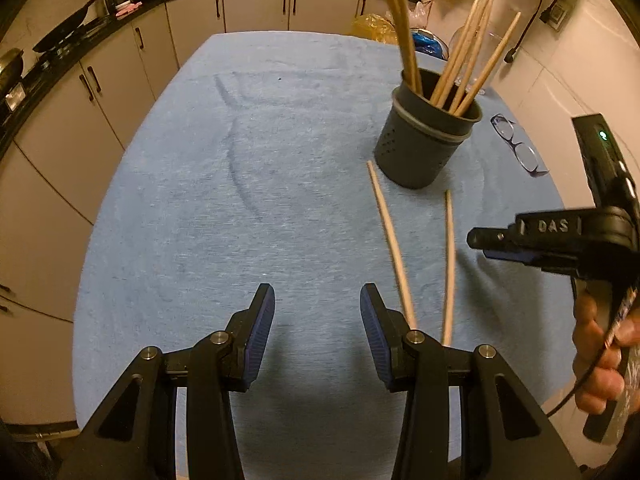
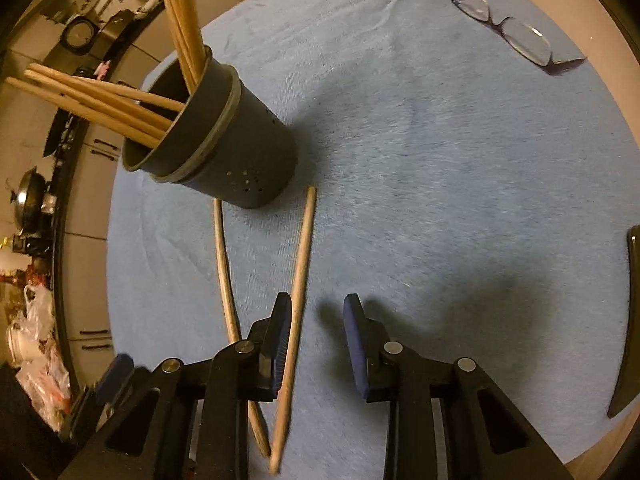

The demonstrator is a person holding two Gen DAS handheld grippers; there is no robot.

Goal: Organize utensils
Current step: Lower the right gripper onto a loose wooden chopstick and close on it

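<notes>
Left wrist view: left hand-held gripper (image 1: 317, 312) hangs over the blue-clothed worktop (image 1: 240, 200), jaws apart, nothing between the pads. Two loose chopsticks (image 1: 390, 240) lie on the cloth just right of its right finger, tips toward the dark holder cup (image 1: 424, 140), which already stands upright with several chopsticks in it. Right hand-held gripper (image 1: 476, 238) comes in from the right, held by a hand (image 1: 600, 360). Glasses (image 1: 516, 146) lie beyond the cup.

Right wrist view: right hand-held gripper (image 2: 318, 320) has jaws apart, gripping nothing; the right-hand chopstick (image 2: 300, 280) runs just inside its left finger, seemingly touching it, the pads not pressing on it. The other chopstick (image 2: 224, 264) lies outside that finger. Judgement: step in hand is picking up a loose stick; centre one stick between the pads before closing, else it may roll or drag its neighbour. The two sticks cross near the gripper, so grasp farther up, where they spread. Open cloth to the right gives room; the cup stands close ahead, and the worktop edge is near on the right.
</notes>
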